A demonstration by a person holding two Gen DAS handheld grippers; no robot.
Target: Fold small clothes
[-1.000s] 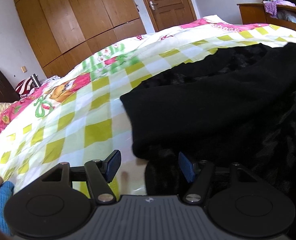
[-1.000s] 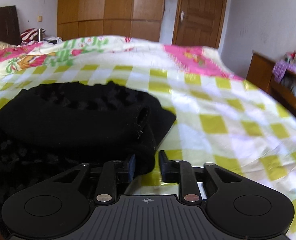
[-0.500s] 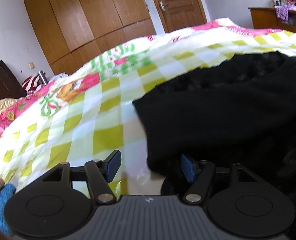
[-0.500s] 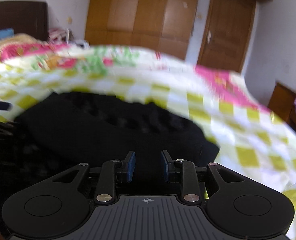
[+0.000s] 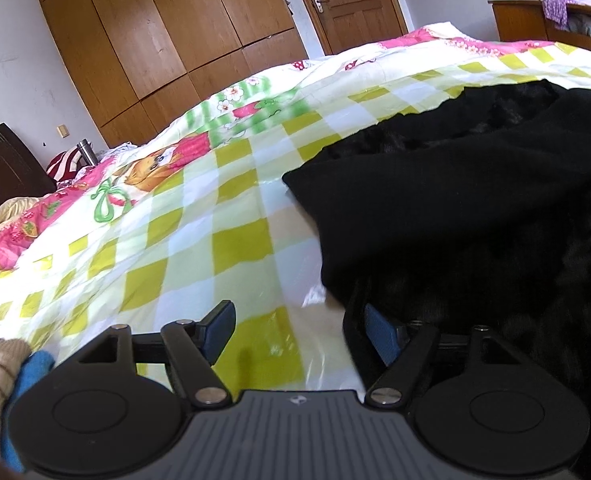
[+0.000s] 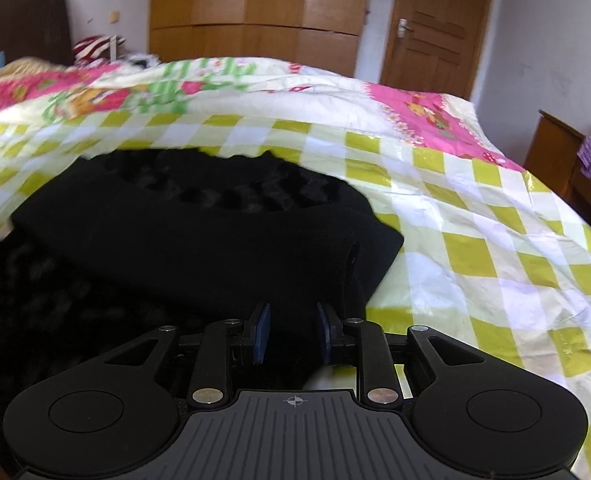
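Note:
A black fuzzy garment (image 5: 475,208) lies on the checked bedspread, its upper layer folded over the lower one. In the left wrist view my left gripper (image 5: 299,330) is wide open at the garment's left edge, with only its right finger against the black cloth. In the right wrist view the same garment (image 6: 199,232) fills the left and middle. My right gripper (image 6: 291,334) is partly open above the garment's near right corner, with black cloth showing between the pads; it does not pinch it.
The bed is covered by a yellow-green checked and pink floral sheet (image 5: 199,248). A wooden wardrobe (image 5: 167,32) and door (image 5: 347,0) stand behind. A wooden dresser (image 6: 575,176) is at the right. A beige and blue sleeve (image 5: 3,380) shows at lower left.
The right gripper has opened and let go of the garment's corner, then drawn back a little. The left gripper stays wide open and has shifted slightly left of the cloth edge.

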